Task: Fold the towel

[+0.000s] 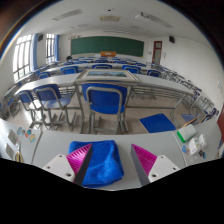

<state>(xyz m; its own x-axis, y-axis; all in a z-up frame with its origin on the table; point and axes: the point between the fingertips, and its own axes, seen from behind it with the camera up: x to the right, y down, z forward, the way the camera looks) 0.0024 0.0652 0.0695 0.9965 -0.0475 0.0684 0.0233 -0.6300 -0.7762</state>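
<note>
A blue towel (100,165) lies bunched and partly folded on the grey table (50,145), between my fingers. It touches the left finger's pink pad (79,155). A gap of bare table separates it from the right finger's pink pad (143,158). My gripper (111,166) is open, with its fingers wide apart on either side of the towel. The towel's near edge is hidden below my fingers.
A second blue cloth (157,122) lies flat on the table beyond the right finger. Green and white items (187,135) stand farther right. A blue chair (105,100) faces the table's far edge, with rows of desks and a blackboard (107,45) behind.
</note>
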